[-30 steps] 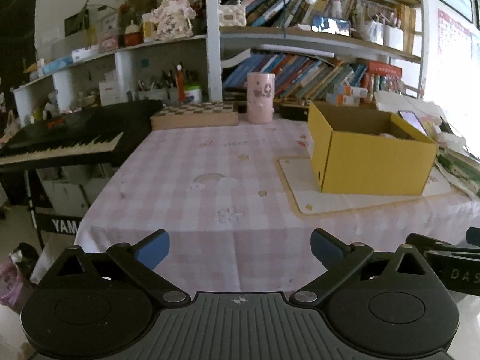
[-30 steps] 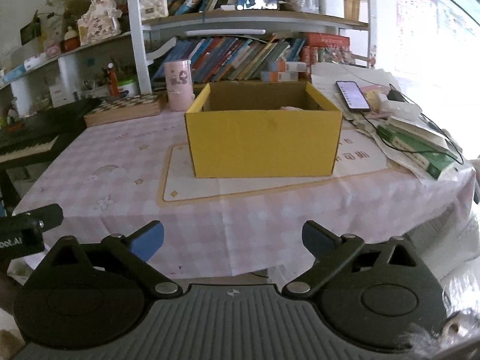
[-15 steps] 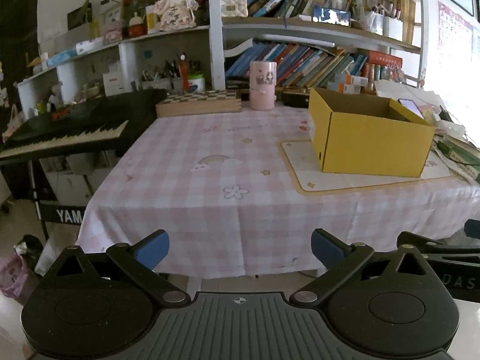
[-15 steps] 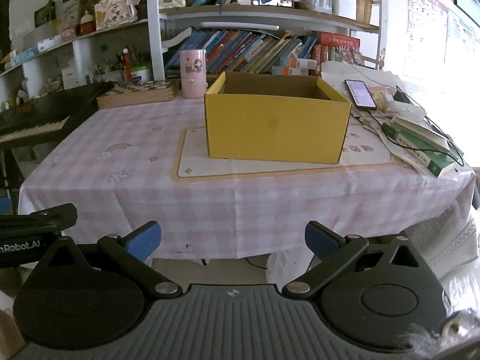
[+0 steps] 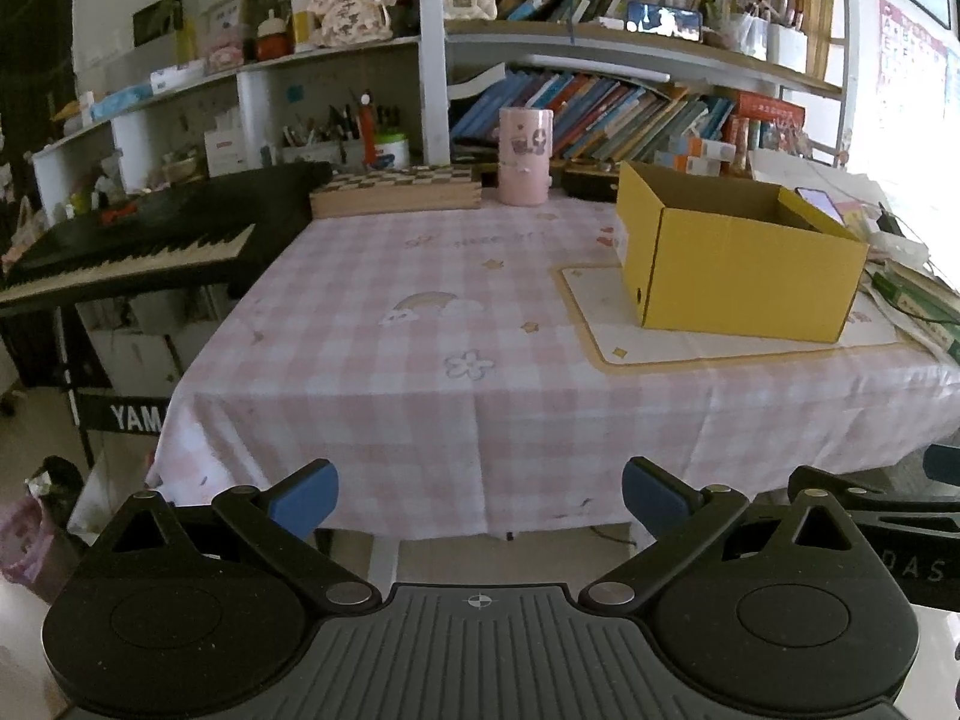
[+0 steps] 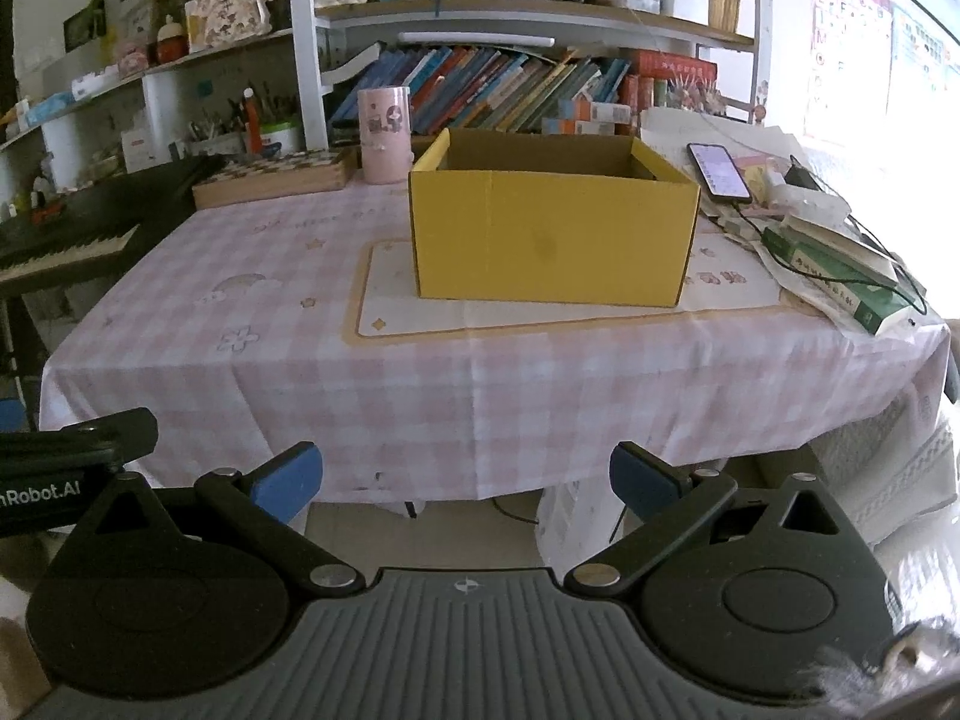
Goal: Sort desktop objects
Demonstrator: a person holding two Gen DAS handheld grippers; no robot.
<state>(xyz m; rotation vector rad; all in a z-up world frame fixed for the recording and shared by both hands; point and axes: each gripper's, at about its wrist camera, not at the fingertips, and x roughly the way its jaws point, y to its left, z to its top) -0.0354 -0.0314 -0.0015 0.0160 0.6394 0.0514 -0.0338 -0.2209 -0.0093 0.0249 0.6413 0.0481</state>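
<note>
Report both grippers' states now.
Left gripper: open, holding nothing.
Right gripper: open, holding nothing.

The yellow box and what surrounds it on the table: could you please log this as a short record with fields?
box: yellow box, open top, contents not visible
under box: cream mat
table cover: pink checked cloth
behind box: pink cup, upright; chessboard case
right of box: phone, green book
left tongs: open, empty
right tongs: open, empty
</note>
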